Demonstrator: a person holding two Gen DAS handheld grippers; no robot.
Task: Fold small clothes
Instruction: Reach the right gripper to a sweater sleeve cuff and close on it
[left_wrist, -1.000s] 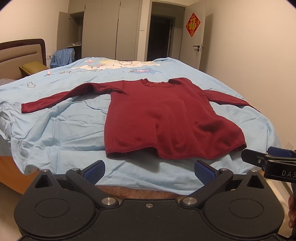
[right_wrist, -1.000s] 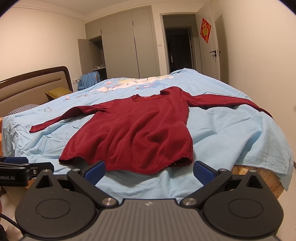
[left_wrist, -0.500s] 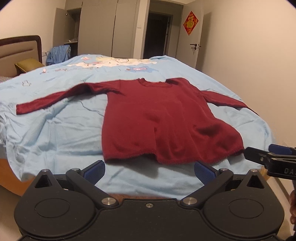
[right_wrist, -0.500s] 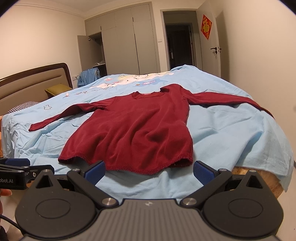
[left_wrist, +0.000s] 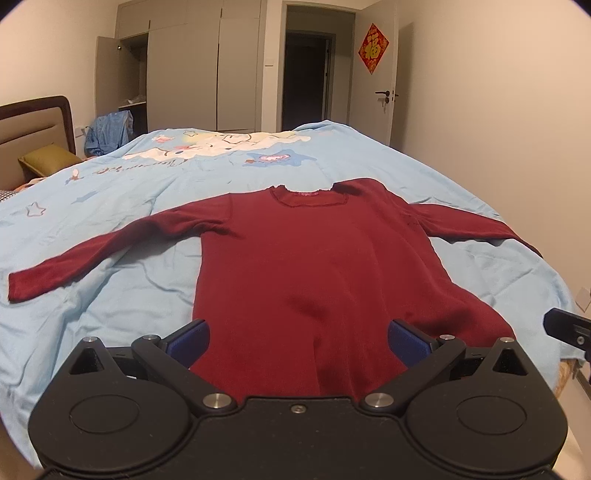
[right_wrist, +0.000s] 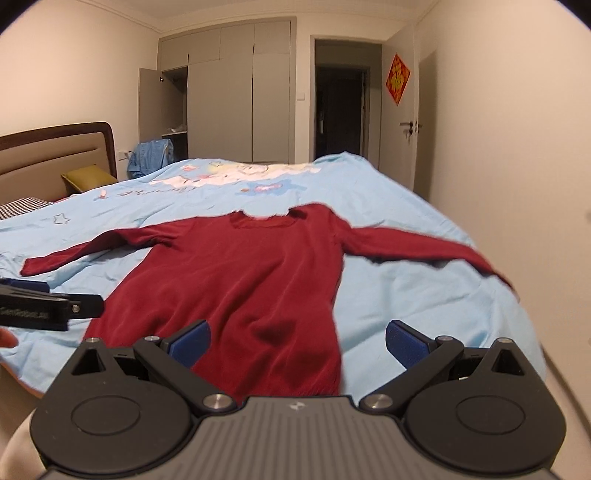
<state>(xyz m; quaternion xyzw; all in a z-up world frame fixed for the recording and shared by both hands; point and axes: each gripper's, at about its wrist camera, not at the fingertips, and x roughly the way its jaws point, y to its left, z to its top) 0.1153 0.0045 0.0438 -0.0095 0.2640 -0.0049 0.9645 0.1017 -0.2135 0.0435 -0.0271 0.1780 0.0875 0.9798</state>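
- My left gripper (left_wrist: 297, 341) has its two blue-padded fingers spread wide with nothing between them; they hang over the lower body of the dark red long-sleeved knit top (left_wrist: 314, 266), and I cannot tell whether they touch the cloth.
- My right gripper (right_wrist: 297, 341) is spread just as wide and also grips nothing; its left pad sits over the top's hem area, its right pad over bare sheet.
- The top lies flat and face up on the light blue cartoon-printed bedsheet (left_wrist: 110, 302), neckline toward 12 o'clock, hem toward 6 o'clock at the near edge of the bed.
- In the left wrist view one sleeve stretches out toward 9 o'clock, its cuff lying on the sheet, and the other runs toward 3 o'clock and drops over the bed's side.
- In the left wrist view my right gripper's black tip shows at 3 o'clock, beside the hem corner; in the right wrist view my left gripper shows at 9 o'clock, near the opposite hem corner.
- An olive-green cushion (left_wrist: 46, 158) rests against the padded brown headboard (left_wrist: 33, 125) at about 10 o'clock.
- Grey wardrobe doors (left_wrist: 207, 74) stand at 12 o'clock, with a dark open doorway (left_wrist: 308, 77) beside them.
- A red diamond-shaped paper decoration (left_wrist: 373, 48) hangs on the door at 1 o'clock.
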